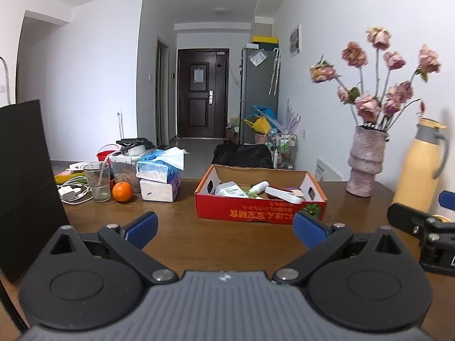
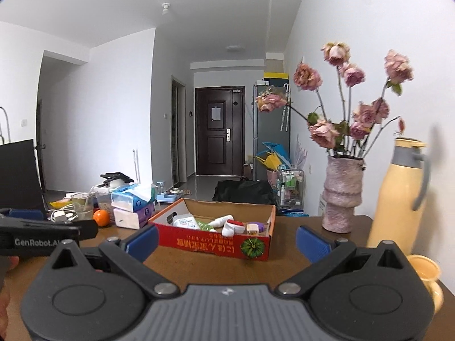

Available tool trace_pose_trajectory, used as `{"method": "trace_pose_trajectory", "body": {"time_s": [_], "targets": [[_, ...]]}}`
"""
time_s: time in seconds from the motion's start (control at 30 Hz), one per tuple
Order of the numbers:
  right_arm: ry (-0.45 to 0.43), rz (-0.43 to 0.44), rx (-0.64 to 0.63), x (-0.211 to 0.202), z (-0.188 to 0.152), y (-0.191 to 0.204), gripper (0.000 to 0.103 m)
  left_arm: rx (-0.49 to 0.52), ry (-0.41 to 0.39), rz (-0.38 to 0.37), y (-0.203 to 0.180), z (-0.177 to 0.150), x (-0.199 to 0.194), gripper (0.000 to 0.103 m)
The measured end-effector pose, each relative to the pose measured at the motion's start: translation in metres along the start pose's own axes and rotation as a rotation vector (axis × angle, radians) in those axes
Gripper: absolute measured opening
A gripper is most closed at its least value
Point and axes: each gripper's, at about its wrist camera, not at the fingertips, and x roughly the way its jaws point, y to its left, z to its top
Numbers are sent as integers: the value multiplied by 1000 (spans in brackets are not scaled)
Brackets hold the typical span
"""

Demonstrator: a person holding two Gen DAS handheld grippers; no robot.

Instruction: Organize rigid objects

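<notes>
A red cardboard box (image 1: 241, 213) (image 2: 210, 243) lies on the brown table ahead of both grippers. It holds white bottles, a white-and-red case (image 2: 234, 226) and a small purple item (image 2: 254, 227). My left gripper (image 1: 226, 228) hangs open above the bare table just in front of the box, nothing between its blue pads. My right gripper (image 2: 227, 241) is open too, empty, a little short of the box. In the right wrist view the left gripper's black body (image 2: 42, 234) shows at the left edge.
An orange (image 1: 122, 191), a glass (image 1: 98, 180), tissue packs (image 1: 157, 176), chargers and a black panel (image 1: 25, 176) crowd the left. A pink vase of dried roses (image 1: 364, 162) and a yellow flask (image 1: 421, 164) stand at the right, a small yellow cup (image 2: 426, 278) near it.
</notes>
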Motion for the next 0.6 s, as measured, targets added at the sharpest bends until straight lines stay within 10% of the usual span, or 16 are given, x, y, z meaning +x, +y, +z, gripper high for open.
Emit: {"method": "trace_pose_trajectory", "body": {"time_s": [0.6], "targets": [[-32,-68,31,-150,-25,-4,103,-6,-33,5,6,-47,-138,103]]}}
